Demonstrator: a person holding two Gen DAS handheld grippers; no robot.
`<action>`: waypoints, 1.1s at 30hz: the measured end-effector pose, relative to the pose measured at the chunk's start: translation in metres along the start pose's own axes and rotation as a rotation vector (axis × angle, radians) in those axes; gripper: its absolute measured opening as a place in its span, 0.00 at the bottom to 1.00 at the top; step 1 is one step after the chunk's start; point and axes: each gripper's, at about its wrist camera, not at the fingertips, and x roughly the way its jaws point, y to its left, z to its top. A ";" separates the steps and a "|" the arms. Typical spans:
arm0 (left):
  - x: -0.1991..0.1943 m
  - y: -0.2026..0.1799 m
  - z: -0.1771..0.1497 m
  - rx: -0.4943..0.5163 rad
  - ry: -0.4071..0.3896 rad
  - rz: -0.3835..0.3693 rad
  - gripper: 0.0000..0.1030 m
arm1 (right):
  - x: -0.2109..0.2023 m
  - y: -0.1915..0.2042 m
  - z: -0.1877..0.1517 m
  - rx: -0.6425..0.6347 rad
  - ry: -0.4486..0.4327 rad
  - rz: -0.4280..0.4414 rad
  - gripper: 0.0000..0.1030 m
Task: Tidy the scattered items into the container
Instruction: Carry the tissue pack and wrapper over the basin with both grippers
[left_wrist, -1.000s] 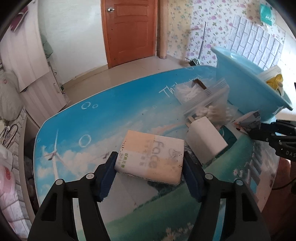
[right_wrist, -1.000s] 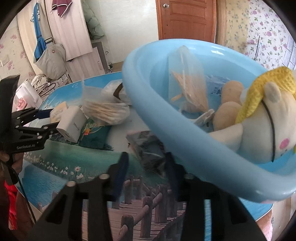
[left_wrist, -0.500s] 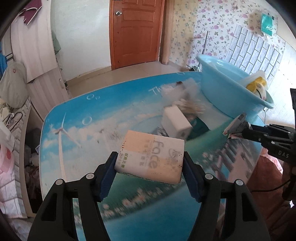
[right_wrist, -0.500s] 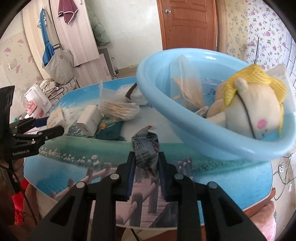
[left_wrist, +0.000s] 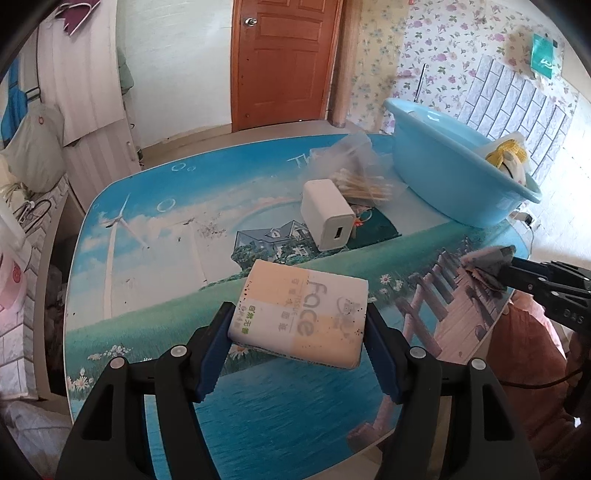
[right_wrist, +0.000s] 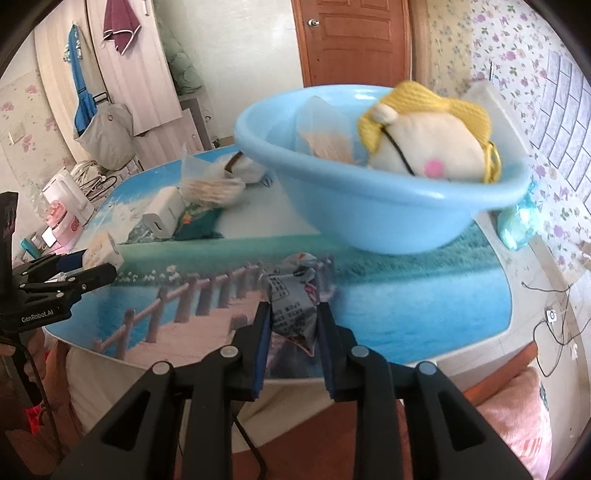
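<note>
Scenic-print table (left_wrist: 155, 229), blue basin (right_wrist: 388, 210) holding plush toy (right_wrist: 428, 147), left tool (left_wrist: 299, 343) gripping tissue pack (left_wrist: 301, 314), right tool (right_wrist: 291, 325) clenching sachet (right_wrist: 293, 306).

A brown panelled door (left_wrist: 284, 62) stands shut in the far wall. To its right runs floral wallpaper (left_wrist: 443, 48), with a patch of white brick-pattern panelling (left_wrist: 517, 99) beyond that. Left of the door is a plain white wall (left_wrist: 177, 66), then pale wardrobe doors (right_wrist: 122, 62) hung with a grey bag (right_wrist: 107, 136). Below the door lies a beige floor (left_wrist: 221, 136). Daylight fills the room.
</note>
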 end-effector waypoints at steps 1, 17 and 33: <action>0.000 -0.003 0.000 0.000 0.000 0.006 0.65 | 0.000 0.000 -0.001 0.000 0.000 -0.002 0.27; 0.015 -0.003 -0.009 0.028 0.017 0.046 0.74 | 0.013 0.012 -0.002 -0.048 0.003 0.003 0.55; -0.006 -0.010 -0.001 0.024 -0.045 -0.002 0.62 | 0.008 0.014 -0.006 -0.095 -0.038 0.022 0.23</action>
